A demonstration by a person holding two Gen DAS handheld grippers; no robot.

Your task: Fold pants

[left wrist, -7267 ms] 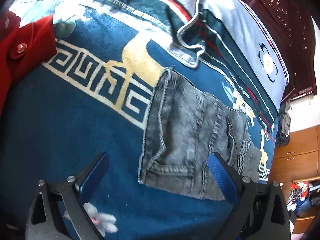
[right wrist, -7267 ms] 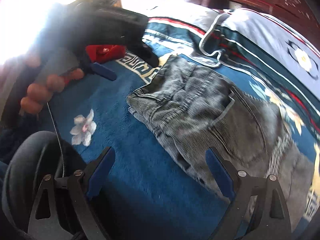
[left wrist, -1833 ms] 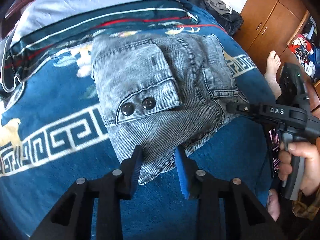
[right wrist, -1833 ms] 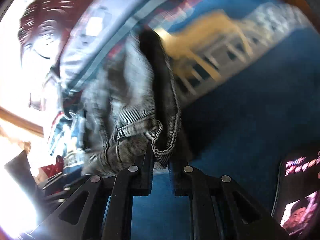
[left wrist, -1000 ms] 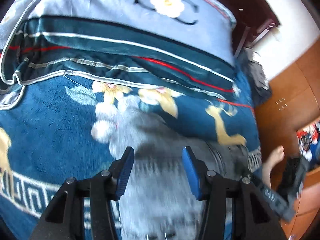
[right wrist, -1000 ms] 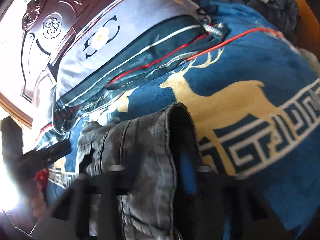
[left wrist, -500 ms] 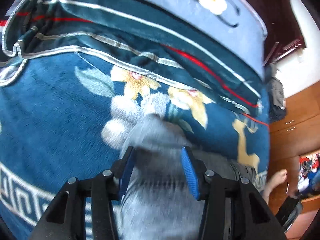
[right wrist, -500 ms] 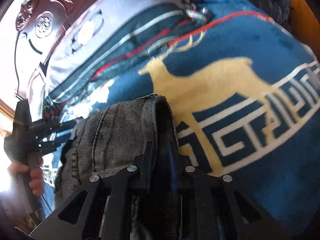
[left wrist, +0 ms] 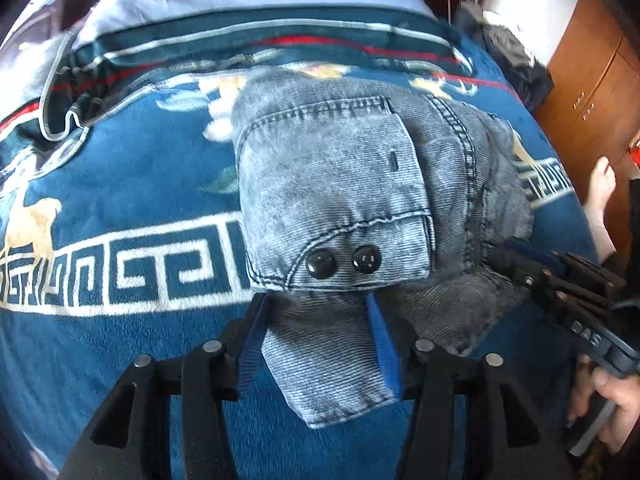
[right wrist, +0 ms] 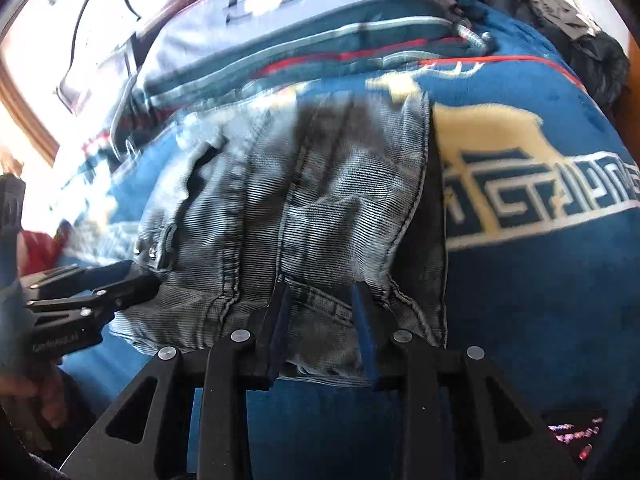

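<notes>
The grey denim pants point(left wrist: 360, 200) lie folded in a compact bundle on the blue patterned blanket point(left wrist: 120, 168), a flap pocket with two black buttons on top. My left gripper point(left wrist: 316, 312) is part open, its blue pads either side of the bundle's near edge, which lies loose between them. The right gripper point(left wrist: 516, 260) shows at the bundle's right corner in the left wrist view. In the right wrist view my right gripper point(right wrist: 320, 300) is part open over the pants' point(right wrist: 300, 200) near hem. The left gripper point(right wrist: 132, 284) touches the bundle's left side there.
A folded grey and teal quilt point(left wrist: 248, 12) lies behind the pants by the dark headboard point(right wrist: 80, 20). Wooden cabinets point(left wrist: 592, 80) and dark clothes point(left wrist: 516, 60) stand to the right. A bare foot point(left wrist: 600, 196) is by the bed edge. A red garment point(right wrist: 38, 248) lies at the left.
Both grippers have drawn back toward the bundle's near edge after carrying the fold over. The pants now lie settled and flat. The right gripper's jaws have opened.
</notes>
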